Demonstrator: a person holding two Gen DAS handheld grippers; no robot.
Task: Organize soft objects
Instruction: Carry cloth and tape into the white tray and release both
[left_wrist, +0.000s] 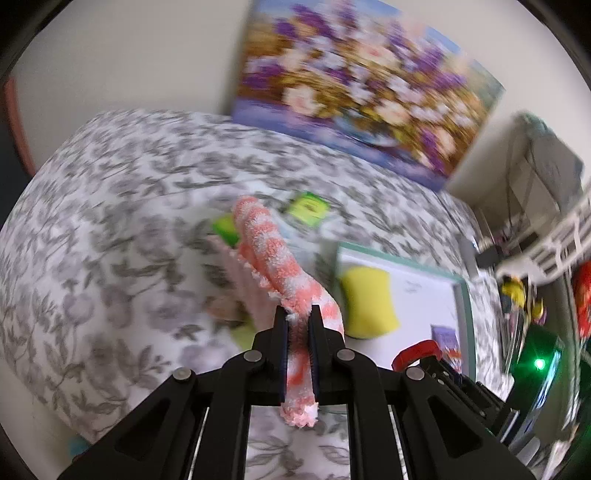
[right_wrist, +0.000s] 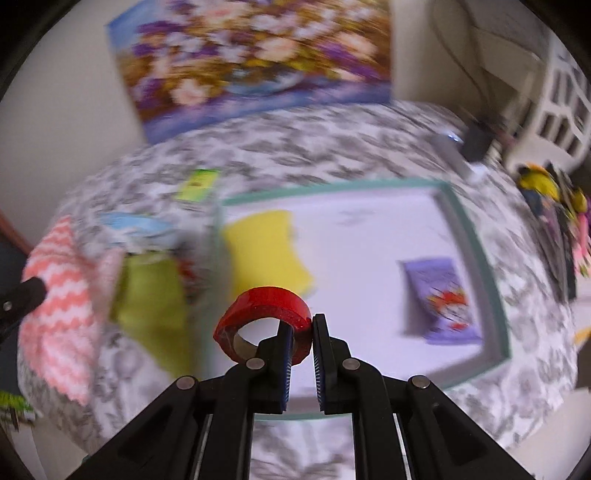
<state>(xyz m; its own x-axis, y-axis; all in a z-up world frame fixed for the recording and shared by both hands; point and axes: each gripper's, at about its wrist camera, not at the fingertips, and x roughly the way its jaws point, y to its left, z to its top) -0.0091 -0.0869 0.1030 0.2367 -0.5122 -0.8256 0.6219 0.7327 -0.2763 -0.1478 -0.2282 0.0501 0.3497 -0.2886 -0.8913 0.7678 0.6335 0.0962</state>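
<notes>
My left gripper (left_wrist: 300, 314) is shut on a fuzzy pink-and-white striped cloth (left_wrist: 273, 258) and holds it up above the bed; the cloth also shows in the right wrist view (right_wrist: 61, 291). My right gripper (right_wrist: 303, 325) is shut on a red roll of tape (right_wrist: 264, 314), held over the white tray (right_wrist: 480, 258); the roll also shows in the left wrist view (left_wrist: 417, 354). A yellow sponge (right_wrist: 266, 247) lies in the tray's left part and a purple packet (right_wrist: 441, 299) in its right part.
The bed has a grey floral cover (left_wrist: 110, 221). A lime-green cloth (right_wrist: 155, 306), a light blue item (right_wrist: 136, 225) and a green packet (right_wrist: 199, 184) lie left of the tray. A floral picture (right_wrist: 251, 59) leans on the wall. Colourful clutter (right_wrist: 546, 199) sits at the right.
</notes>
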